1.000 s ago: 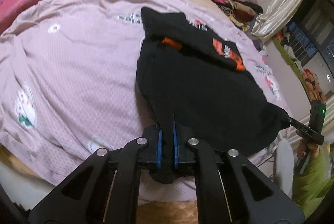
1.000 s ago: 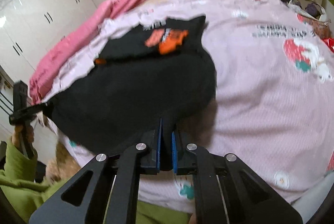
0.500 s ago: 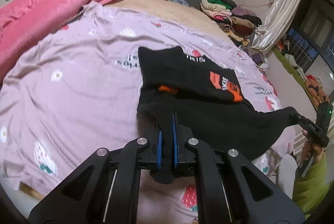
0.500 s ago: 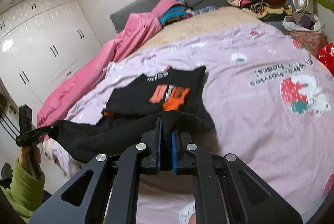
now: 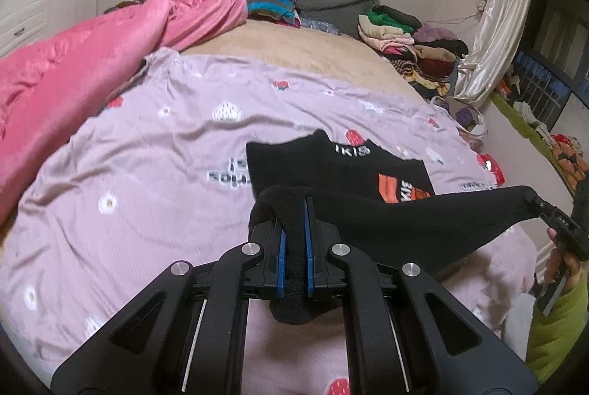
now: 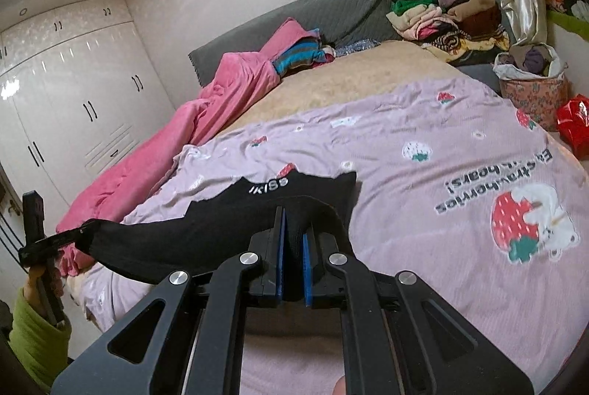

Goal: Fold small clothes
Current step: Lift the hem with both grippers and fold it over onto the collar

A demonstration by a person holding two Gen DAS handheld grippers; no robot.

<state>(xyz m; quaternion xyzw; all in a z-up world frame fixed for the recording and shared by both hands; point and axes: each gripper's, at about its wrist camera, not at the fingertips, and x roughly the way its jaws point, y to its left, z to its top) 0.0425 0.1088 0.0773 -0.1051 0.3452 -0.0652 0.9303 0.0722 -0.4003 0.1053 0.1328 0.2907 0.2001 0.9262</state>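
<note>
Both grippers risen, left gripper [image 5: 294, 211] and right gripper [image 6: 292, 222] clenching black garment [image 5: 405, 222] hem taut above bedsheet [image 5: 147, 192]

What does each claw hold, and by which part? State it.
Both hold the same black garment. The left claw is shut on one corner of its near edge, the right claw on the opposite corner, with the cloth stretched between them above the bedsheet.

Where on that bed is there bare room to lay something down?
Free: the lilac strawberry-print sheet between the pink plush blanket and the black printed garment, and the tan mattress strip behind it. Crowded: the heap of folded clothes by the cream curtain.
</note>
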